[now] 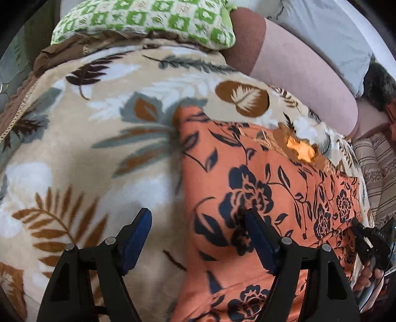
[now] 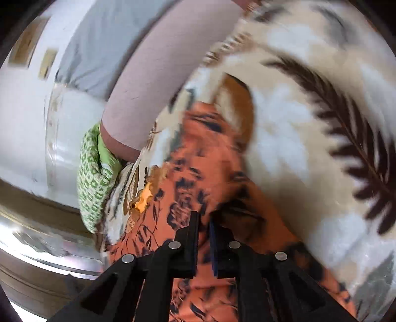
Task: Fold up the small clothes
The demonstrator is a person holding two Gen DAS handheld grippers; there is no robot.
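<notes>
Legible markings: nearly none. One item only: small pale capital letters on a black device [image 1: 371, 237] at the right edge of the left wrist view, partly readable as "DAS", the rest too small and cut off to make out. The right wrist view is blurred; two framed rectangles [image 2: 47, 63] on the white wall there show no readable writing. Prints on the fabrics are leaves and flowers, no lettering.

Leaf-print blanket [image 1: 104, 138], green patterned pillow [image 1: 148, 19], pink bolster [image 1: 297, 74]
</notes>
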